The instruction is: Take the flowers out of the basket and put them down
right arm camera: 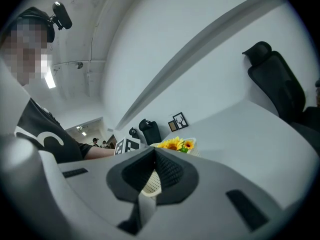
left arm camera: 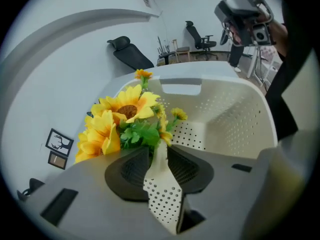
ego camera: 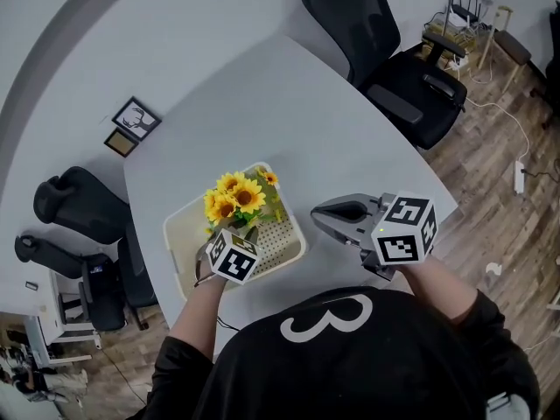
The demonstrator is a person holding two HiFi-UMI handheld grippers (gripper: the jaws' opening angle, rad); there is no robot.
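Currently the flowers (ego camera: 236, 198), a bunch of yellow sunflowers with green leaves, stand in the cream basket (ego camera: 178, 232), leaning against its far left wall. The basket sits on the white tabletop (ego camera: 289, 112) near the near edge, towards the left corner, right in front of the person.

The left gripper (ego camera: 238, 233) points steeply down into the basket from its near side. In its own view its jaws stand apart with a narrow gap. Only the basket's perforated floor shows through that gap, and the leaves and blooms sit just beyond the tips, so it grips nothing.

The right gripper (ego camera: 318, 213) hangs roughly level above bare tabletop just beside the basket's right wall, apart from it. Its tips meet in its own view, with nothing between them.
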